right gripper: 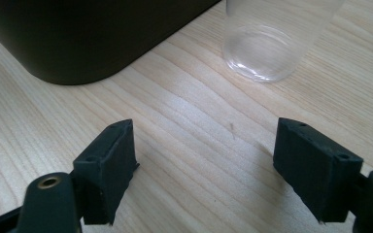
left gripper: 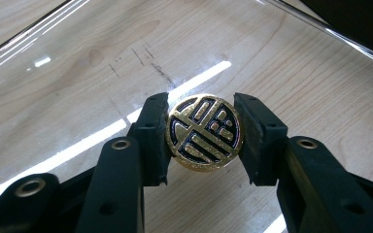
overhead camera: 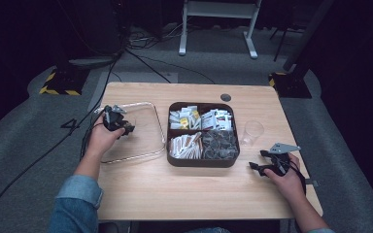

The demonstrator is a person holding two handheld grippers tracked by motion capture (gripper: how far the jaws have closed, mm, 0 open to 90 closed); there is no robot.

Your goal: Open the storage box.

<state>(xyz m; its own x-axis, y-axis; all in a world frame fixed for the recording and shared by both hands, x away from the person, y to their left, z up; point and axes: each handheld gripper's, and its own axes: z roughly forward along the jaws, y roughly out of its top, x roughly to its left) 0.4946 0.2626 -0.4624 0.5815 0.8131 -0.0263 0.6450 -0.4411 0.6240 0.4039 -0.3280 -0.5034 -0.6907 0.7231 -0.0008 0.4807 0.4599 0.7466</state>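
A round gold coin (left gripper: pixel 204 132) with a black pattern is held between the pads of my left gripper (left gripper: pixel 203 138), which is shut on it just above the floor of a clear plastic tray (left gripper: pixel 53 73). From above, the left gripper (overhead camera: pixel 119 122) hovers over the clear tray (overhead camera: pixel 145 145) at the table's left. My right gripper (right gripper: pixel 205 165) stands open low over bare wood, nothing between its pads. It rests at the table's right front (overhead camera: pixel 267 162), near a clear plastic cup (right gripper: pixel 267 43).
A dark brown divided box (overhead camera: pixel 203 133) of sachets and packets sits mid-table, its corner (right gripper: pixel 77 43) close ahead of the right gripper. The clear cup (overhead camera: pixel 252 132) stands just right of it. The wooden table (overhead camera: pixel 194 194) has open wood along its front.
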